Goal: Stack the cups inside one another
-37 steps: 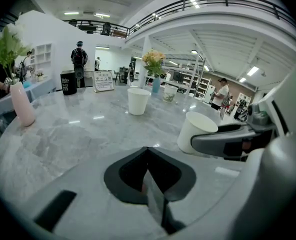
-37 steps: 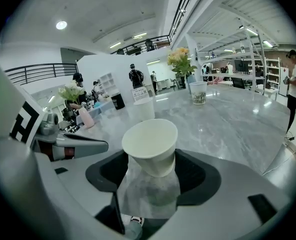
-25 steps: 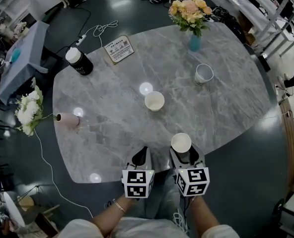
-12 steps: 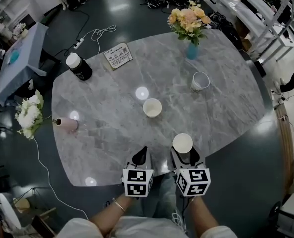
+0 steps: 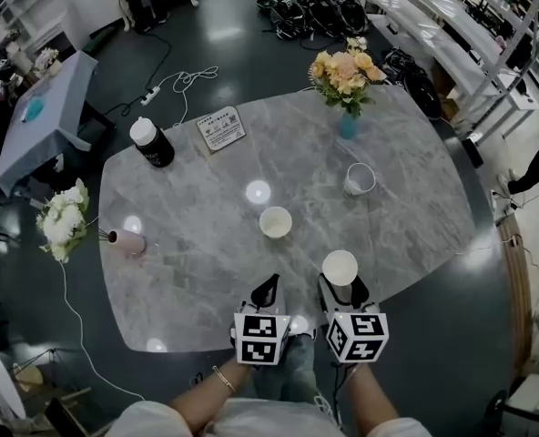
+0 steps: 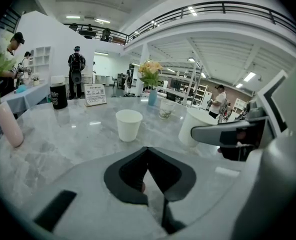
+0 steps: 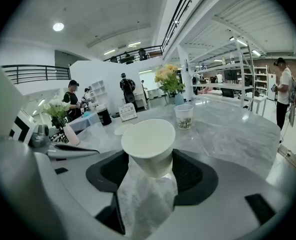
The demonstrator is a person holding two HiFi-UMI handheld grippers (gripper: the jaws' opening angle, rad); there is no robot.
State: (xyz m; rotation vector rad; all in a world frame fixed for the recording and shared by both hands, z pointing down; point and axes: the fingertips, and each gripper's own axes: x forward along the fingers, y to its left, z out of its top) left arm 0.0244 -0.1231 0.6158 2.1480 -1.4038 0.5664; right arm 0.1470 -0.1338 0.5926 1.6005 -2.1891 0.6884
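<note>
Your right gripper (image 7: 149, 160) has its jaws closed on the lower body of a white paper cup, the held cup (image 7: 149, 139). Its mouth faces up and leans a little to one side. Your left gripper (image 6: 148, 153) has its jaws pressed together with nothing between them.

The held cup hangs on your side of the centre cup (image 5: 276, 221), a little to its right and over the near edge of the grey marble table (image 5: 188, 208). The centre cup stands upright and open, well apart from both grippers. A printed cup (image 5: 359, 179) stands beyond the centre cup to its right, and a flower vase (image 5: 347, 124) stands farther off the same way.

The step in hand looks like carrying the held cup to nest in the centre cup. Level the held cup first so its base goes straight down. Bring it directly over the centre cup's mouth and lower it slowly, since a light paper cup will likely slide or tip if the rim is clipped. Your left gripper is free to steady the centre cup.

Compared with a second ago, the centre cup sits closer to your grippers in the head view, and more floor shows beyond the table. Your grip is unchanged.
</note>
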